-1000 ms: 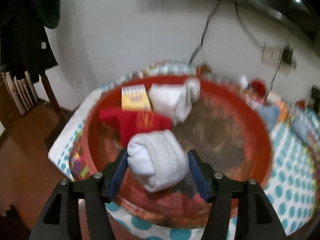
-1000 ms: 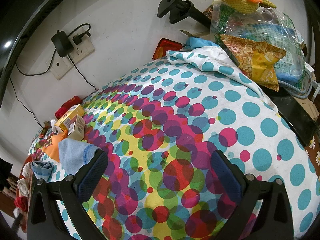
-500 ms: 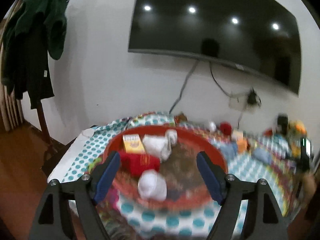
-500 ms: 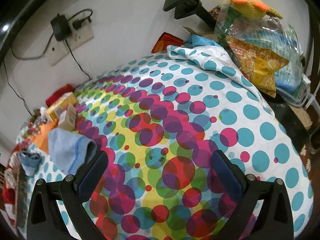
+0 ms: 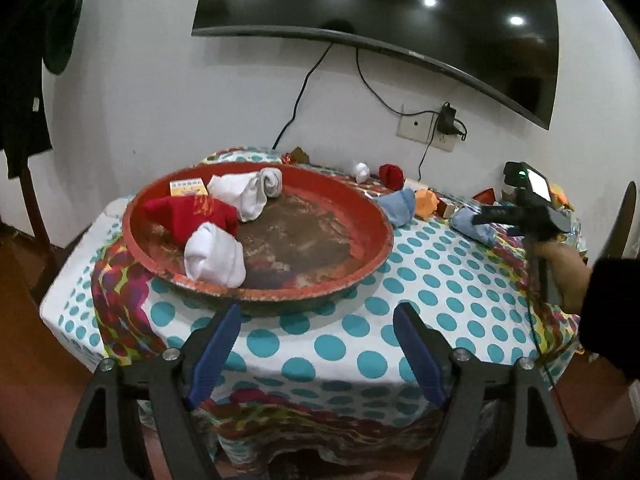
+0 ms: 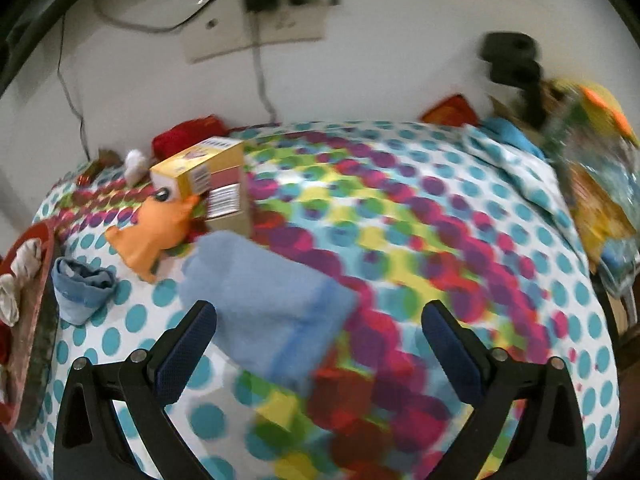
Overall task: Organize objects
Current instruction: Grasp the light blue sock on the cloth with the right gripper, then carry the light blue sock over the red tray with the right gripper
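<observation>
A big red tray [image 5: 360, 208] on the dotted table holds a rolled white sock [image 5: 214, 256], a red sock [image 5: 192, 216], a second white sock [image 5: 248, 192] and a yellow box [image 5: 188, 188]. My left gripper [image 5: 318, 344] is open and empty, pulled back over the table's near edge. My right gripper [image 6: 318, 340] is open, low over a light blue sock [image 6: 264, 304] that lies between its fingers. An orange plush [image 6: 156, 232], two small boxes [image 6: 212, 184] and a rolled blue sock [image 6: 82, 286] lie beyond it.
A red sock [image 6: 184, 136] and a small white ball [image 6: 134, 162] lie by the wall. Snack bags and a knitted toy [image 6: 600, 152] pile at the table's right end. A TV [image 5: 400, 12] and socket with cables [image 5: 432, 132] are on the wall.
My left gripper let go of the rolled white sock in the tray and drew back from it. My right gripper swung left and down toward the light blue sock.
</observation>
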